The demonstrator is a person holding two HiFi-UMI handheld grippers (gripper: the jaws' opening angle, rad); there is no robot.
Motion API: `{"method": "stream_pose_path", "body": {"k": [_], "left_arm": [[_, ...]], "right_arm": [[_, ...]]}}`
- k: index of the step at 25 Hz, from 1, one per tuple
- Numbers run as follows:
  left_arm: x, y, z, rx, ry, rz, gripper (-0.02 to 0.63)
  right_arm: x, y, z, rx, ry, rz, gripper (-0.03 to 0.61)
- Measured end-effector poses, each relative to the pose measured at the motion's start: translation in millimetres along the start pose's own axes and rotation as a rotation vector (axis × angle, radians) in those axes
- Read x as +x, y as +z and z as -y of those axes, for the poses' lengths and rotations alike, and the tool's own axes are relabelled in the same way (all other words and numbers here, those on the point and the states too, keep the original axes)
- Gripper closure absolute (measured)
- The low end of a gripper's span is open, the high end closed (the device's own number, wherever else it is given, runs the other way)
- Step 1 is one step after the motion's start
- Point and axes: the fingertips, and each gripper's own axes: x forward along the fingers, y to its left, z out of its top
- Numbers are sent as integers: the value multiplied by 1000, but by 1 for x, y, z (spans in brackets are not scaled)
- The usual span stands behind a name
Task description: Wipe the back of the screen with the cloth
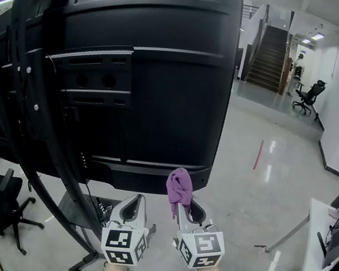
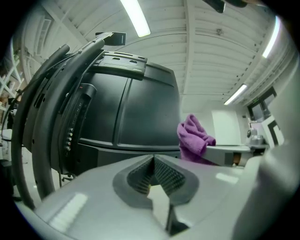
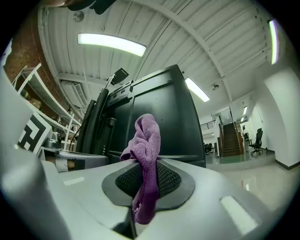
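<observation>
The black back of the big screen (image 1: 123, 67) on its wheeled stand fills the upper left of the head view. My right gripper (image 1: 184, 209) is shut on a purple cloth (image 1: 179, 189) that sticks up just below the screen's bottom right edge. In the right gripper view the cloth (image 3: 146, 154) is pinched between the pads, bunched above them, with the screen (image 3: 154, 117) behind. My left gripper (image 1: 133, 209) sits beside the right one, below the screen, shut with nothing between its pads (image 2: 161, 176). The left gripper view shows the cloth (image 2: 193, 138) to its right.
The stand's slanted black legs (image 1: 51, 196) and cables run down the left. A black office chair (image 1: 0, 197) stands at lower left. A white desk (image 1: 321, 242) with a laptop is at right. Glossy floor, a staircase (image 1: 270, 55) and another chair (image 1: 308, 96) lie beyond.
</observation>
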Motion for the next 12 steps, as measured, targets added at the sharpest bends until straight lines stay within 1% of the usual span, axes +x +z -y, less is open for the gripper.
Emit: {"method": "stream_pose_path", "body": {"k": [3,7,12], "left_arm": [[-2,-1,-1,-8,4,-8,606],[-2,6,-2,-28,7,5,606],[0,15,-3,-21,14,17,606]], "right_arm": [[-5,2,2,10,-13,9,526],[-6,6,3,-4,-20,21,526],[-3,14,5,-13,-20,36,526]]}}
